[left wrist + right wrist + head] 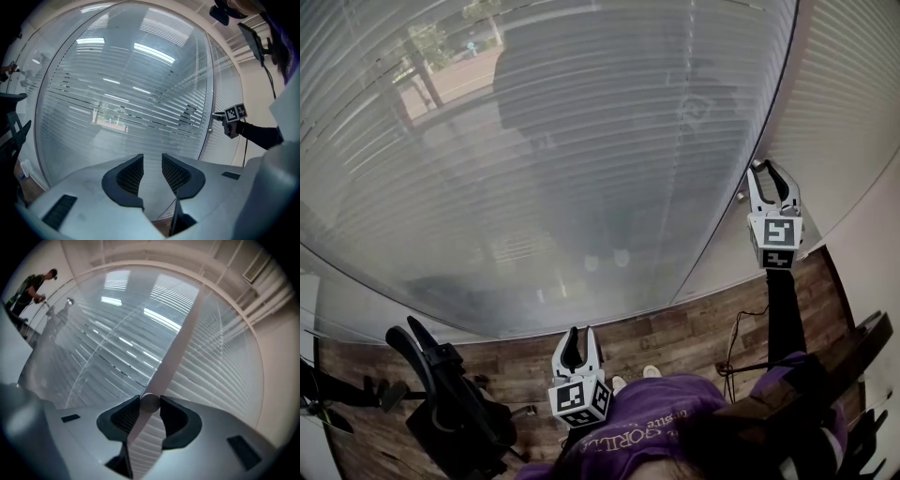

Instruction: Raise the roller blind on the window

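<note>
A slatted blind [581,141] hangs lowered over the big window, also seen in the left gripper view [131,103] and the right gripper view [108,348]. My right gripper [767,173] is raised at the white mullion [183,333] on the blind's right edge. Its jaws [150,401] are shut on a round grey knob [150,402] there. From the left gripper view, that gripper [233,119] shows against the mullion. My left gripper [581,333] is low, in front of my body. It faces the blind and is open [152,161] with nothing between its pads.
A black chair [450,403] stands on the wooden floor [694,328] at the lower left. A thin cable [733,342] hangs by the right arm. A second blind [853,84] covers the pane to the right. A person [33,287] stands at the far left.
</note>
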The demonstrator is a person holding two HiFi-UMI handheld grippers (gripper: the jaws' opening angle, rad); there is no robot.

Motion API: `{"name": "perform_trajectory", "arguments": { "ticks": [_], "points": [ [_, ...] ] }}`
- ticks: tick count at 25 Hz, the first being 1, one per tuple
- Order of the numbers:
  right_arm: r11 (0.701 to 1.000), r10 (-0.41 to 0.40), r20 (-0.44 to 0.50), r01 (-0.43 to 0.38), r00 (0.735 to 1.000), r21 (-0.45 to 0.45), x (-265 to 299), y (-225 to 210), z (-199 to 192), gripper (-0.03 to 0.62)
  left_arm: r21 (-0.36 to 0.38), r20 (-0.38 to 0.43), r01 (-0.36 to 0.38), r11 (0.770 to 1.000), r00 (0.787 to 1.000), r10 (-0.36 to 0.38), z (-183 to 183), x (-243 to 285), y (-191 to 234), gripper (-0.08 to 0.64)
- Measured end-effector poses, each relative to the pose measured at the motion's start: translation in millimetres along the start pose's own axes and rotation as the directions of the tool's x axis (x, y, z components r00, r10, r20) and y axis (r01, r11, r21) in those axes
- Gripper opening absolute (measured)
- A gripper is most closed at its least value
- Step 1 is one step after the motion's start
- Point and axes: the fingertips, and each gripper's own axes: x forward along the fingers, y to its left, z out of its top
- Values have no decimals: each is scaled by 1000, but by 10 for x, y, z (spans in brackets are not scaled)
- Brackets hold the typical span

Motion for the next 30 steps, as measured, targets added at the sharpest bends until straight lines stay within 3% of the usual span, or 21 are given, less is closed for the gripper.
{"name": "perform_trajectory", "arguments": {
  "ticks": [2,6,10,15,20,25,30],
  "points": [
    [993,28,12,-29,1000,119,-3,-9,-7,124,0,0,3,1000,1000,-3,-5,2,-12,124],
    [946,45,50,-59,998,318,-4,-59,-27,124,1,0,7,1000,1000,-7,-19,-1,-23,124],
    [937,45,49,-59,998,344,-4,-84,-32,124,1,-2,9,1000,1000,-9,-25,-15,-33,124],
    [988,29,16,-31,999,151,3,-58,-2,124,1,-1,4,1000,1000,-4,-10,-22,-20,124],
    [999,6,-21,-7,1000,-47,-8,-4,46,124,-1,-3,5,1000,1000,-5,-30,-10,-22,124],
    [956,-27,-40,15,999,-295,19,34,-33,124,-4,-6,7,1000,1000,-7,-45,-2,-19,124],
    [870,-77,-46,44,996,-491,29,52,-47,124,-2,-7,12,1000,1000,-12,-35,10,-27,124]
  ]
}}
